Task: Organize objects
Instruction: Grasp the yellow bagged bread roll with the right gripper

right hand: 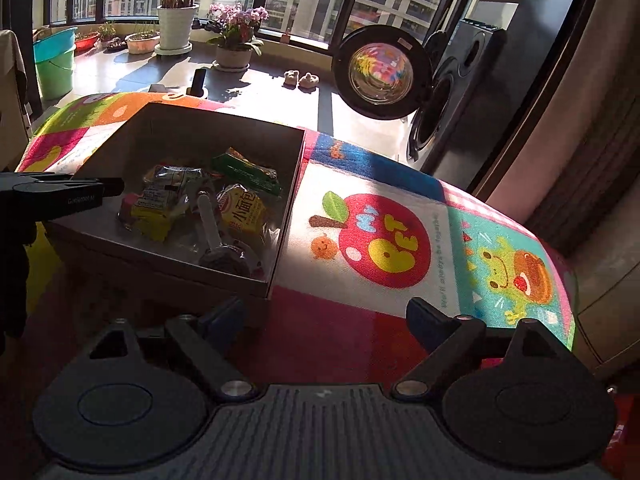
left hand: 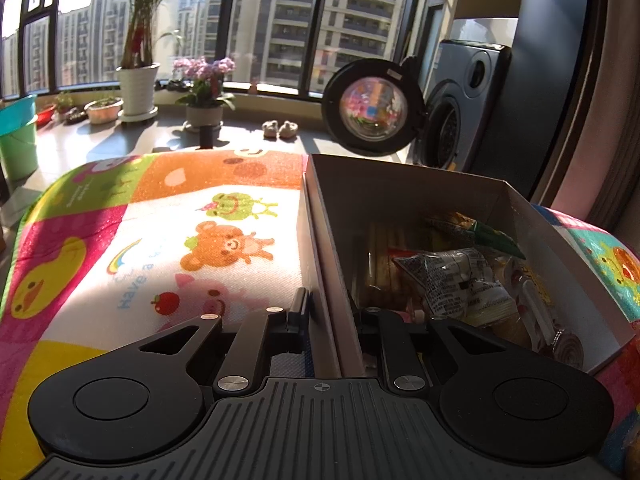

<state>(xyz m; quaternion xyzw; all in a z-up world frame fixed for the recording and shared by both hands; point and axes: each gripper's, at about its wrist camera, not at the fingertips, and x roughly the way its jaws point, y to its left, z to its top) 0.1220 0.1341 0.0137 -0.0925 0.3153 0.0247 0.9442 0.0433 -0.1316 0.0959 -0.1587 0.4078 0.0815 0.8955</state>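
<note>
A grey cardboard box (left hand: 400, 188) (right hand: 208, 124) stands on a colourful cartoon mat (left hand: 224, 240) (right hand: 380, 240). Several snack packets lie inside it: a yellow bun packet (right hand: 244, 216), a green packet (right hand: 248, 172) (left hand: 492, 236), a printed clear packet (left hand: 452, 280) and a swirl lollipop (right hand: 224, 260) (left hand: 568, 350). My left gripper (left hand: 326, 312) (right hand: 116, 186) straddles the box's left wall, one finger outside and one inside, shut on it. In the right wrist view my right gripper (right hand: 324, 316) is open, low over the mat beside the box's near right corner, with nothing between its fingers.
A washing machine (left hand: 460, 120) (right hand: 440, 112) with its round door (left hand: 372, 106) swung open stands behind the mat on the right. Potted plants (right hand: 236, 40), a green bucket (right hand: 54, 64) and small slippers (right hand: 300, 78) sit on the floor by the windows.
</note>
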